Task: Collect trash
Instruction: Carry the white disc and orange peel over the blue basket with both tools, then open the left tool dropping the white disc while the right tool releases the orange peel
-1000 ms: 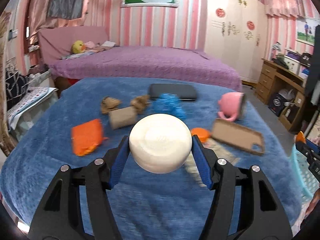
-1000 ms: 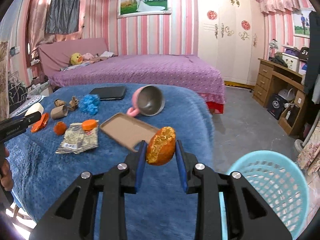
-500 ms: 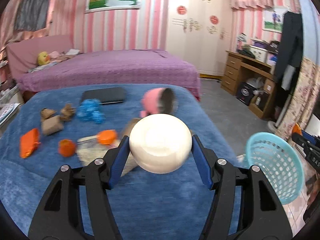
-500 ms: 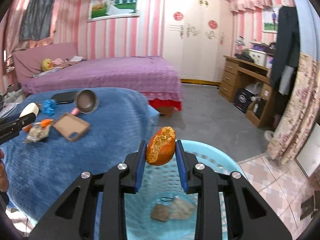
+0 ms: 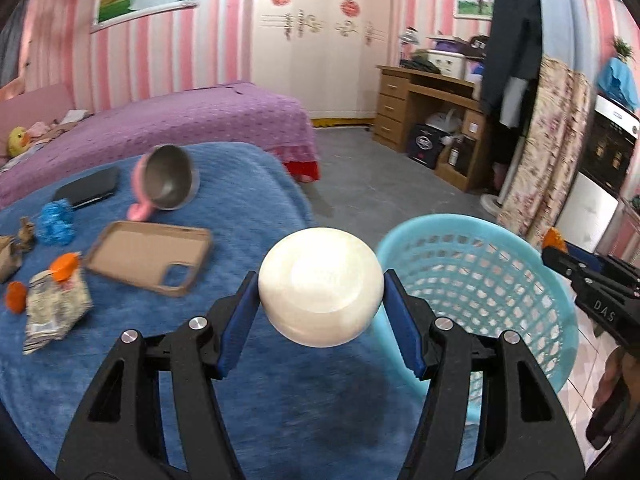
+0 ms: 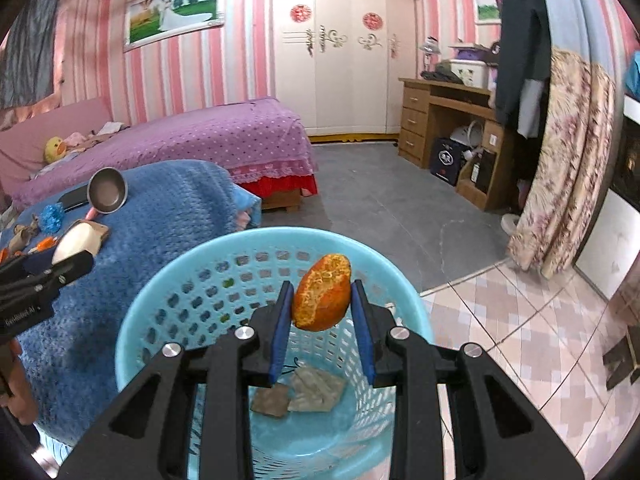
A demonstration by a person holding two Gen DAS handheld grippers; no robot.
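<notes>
My left gripper (image 5: pixel 320 312) is shut on a cream round object (image 5: pixel 320 286), held above the blue blanket's right edge, just left of the light-blue basket (image 5: pixel 500 240). My right gripper (image 6: pixel 322 316) is shut on an orange peel (image 6: pixel 322 292) and holds it over the basket's open mouth (image 6: pixel 168 280). Two crumpled scraps (image 6: pixel 304 392) lie on the basket's bottom. On the blanket, a crumpled wrapper (image 5: pixel 56 308), orange bits (image 5: pixel 64 266), blue crumpled pieces (image 5: pixel 58 222) and brown scraps (image 5: pixel 12 246) lie at the left.
A brown phone case (image 5: pixel 152 254), a tipped pink mug (image 5: pixel 166 184) and a dark flat case (image 5: pixel 90 190) lie on the blanket (image 5: pixel 248 200). A purple bed (image 6: pixel 208 140) stands behind. A wooden desk (image 6: pixel 448 120) and floral curtain (image 6: pixel 568 168) stand right.
Both grippers have swung right. The left one now sits beside the basket with the cream object. The right one has moved further over the basket with the peel.
</notes>
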